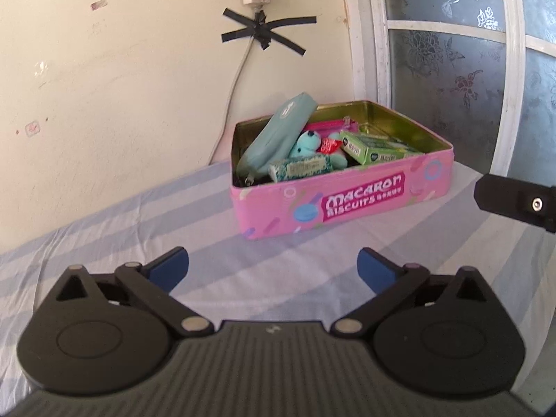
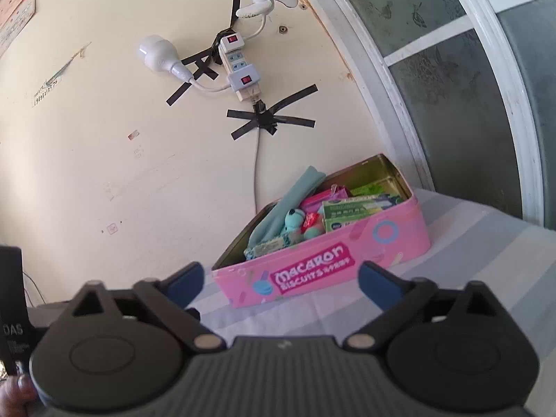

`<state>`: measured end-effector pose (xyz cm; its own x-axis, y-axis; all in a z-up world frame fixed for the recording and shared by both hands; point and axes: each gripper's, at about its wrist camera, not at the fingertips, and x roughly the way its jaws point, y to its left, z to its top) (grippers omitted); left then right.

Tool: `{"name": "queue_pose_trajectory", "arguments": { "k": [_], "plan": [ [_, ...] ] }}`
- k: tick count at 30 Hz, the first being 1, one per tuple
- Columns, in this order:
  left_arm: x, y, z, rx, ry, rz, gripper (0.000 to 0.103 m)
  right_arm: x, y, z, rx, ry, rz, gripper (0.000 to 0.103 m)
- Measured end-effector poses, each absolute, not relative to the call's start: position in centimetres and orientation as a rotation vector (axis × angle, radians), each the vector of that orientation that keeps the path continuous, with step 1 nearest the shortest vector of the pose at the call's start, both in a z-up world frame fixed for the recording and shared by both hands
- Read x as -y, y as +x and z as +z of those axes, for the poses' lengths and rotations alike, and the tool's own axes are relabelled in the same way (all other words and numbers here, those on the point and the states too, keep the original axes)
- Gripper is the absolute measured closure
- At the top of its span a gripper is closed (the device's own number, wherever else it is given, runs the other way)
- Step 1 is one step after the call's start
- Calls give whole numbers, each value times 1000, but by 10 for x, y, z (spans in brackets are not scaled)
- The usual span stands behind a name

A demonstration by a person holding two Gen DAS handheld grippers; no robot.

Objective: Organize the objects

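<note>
Pink biscuit tin (image 1: 342,194) sits lidless on the striped bench cloth (image 1: 139,229) near the wall, holding a teal pouch (image 1: 278,132), teddy (image 1: 307,144) and green boxes (image 1: 375,147). Left tongs (image 1: 273,269) and right tongs (image 2: 280,279) both gape wide, grasping nothing, short of the tin.

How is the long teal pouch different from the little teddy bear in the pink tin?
The teal pouch is long, smooth and leans on the pink tin wall, poking above its rim; the teddy bear is small, fuzzy and sits low inside. The pouch is plain; the bear carries something red. Both are teal.
</note>
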<state>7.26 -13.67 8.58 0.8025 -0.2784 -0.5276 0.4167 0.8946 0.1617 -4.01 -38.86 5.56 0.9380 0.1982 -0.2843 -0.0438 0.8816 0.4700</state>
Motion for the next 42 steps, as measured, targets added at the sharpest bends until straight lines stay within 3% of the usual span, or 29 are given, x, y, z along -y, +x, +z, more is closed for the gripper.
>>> {"name": "queue_pose_trajectory", "arguments": {
  "k": [42],
  "plan": [
    [127, 72, 65, -565, 356, -191, 0, 381, -45, 45, -417, 529, 142, 0]
  ]
}}
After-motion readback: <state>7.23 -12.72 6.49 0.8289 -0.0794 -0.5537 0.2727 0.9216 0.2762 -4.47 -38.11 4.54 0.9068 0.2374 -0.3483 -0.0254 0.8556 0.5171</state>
